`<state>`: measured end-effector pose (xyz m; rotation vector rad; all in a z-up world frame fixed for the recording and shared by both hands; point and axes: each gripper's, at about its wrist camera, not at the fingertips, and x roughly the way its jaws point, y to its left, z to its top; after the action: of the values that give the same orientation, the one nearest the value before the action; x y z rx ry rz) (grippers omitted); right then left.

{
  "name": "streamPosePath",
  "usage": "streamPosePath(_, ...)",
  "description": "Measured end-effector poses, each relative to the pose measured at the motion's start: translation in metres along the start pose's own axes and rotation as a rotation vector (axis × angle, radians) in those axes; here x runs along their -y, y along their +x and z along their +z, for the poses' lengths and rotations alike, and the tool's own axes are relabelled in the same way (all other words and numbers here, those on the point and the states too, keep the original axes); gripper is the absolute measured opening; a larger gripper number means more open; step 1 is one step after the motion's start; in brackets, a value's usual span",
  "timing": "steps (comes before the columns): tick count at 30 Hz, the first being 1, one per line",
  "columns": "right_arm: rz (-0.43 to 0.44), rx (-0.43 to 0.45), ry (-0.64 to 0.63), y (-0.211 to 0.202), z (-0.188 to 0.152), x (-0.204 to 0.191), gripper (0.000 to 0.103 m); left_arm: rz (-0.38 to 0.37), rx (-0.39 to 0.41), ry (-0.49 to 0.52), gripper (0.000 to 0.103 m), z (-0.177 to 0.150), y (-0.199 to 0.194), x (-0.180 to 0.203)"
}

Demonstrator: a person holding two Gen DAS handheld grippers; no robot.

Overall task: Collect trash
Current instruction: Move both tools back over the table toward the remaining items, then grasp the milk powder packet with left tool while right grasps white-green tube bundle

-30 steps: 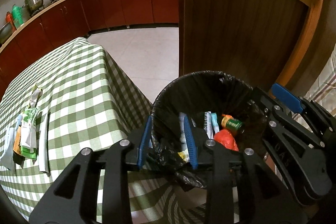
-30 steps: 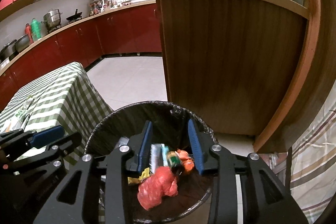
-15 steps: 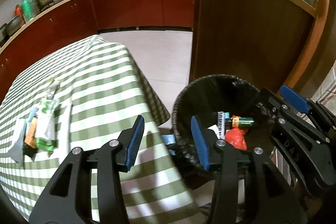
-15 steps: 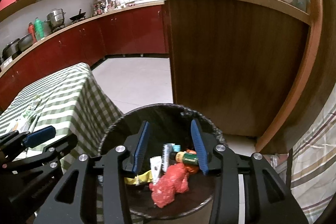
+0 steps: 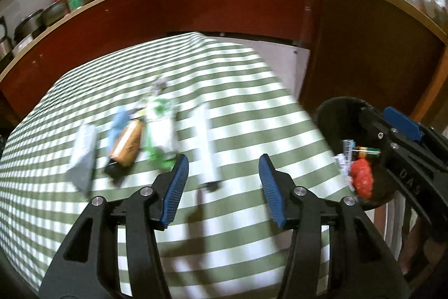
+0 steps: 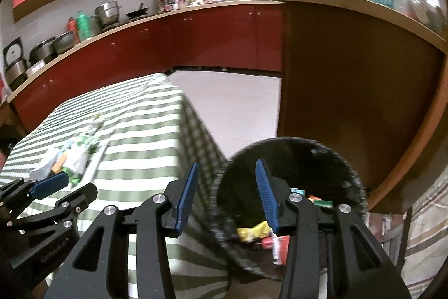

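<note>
Several blurred wrappers [image 5: 131, 142] lie on the green-checked table [image 5: 252, 108] beside the black-lined bin [image 6: 350, 173] holding trash, while the left gripper [image 5: 222, 187] hangs over the cloth with jaws opening on nothing and the right gripper [image 6: 225, 196] stands apart, empty, at the bin's rim.

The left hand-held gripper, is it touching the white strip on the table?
Apart. Left wrist view: the opening left hand-held gripper hangs empty above the white strip.
</note>
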<state>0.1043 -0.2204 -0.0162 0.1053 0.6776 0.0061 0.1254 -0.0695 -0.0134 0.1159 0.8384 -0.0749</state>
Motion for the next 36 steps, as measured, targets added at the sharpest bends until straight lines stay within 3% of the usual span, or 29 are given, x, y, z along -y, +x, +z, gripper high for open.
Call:
streamPosePath(20, 0.181, -0.033, -0.168, 0.017, 0.013, -0.131, 0.043, 0.162, -0.01, -0.207, 0.057, -0.031, -0.019, -0.15)
streamPosePath(36, 0.188, -0.109, -0.228, 0.045, 0.01, -0.186, 0.046, 0.166, -0.017, -0.288, 0.06, -0.056, -0.025, -0.202)
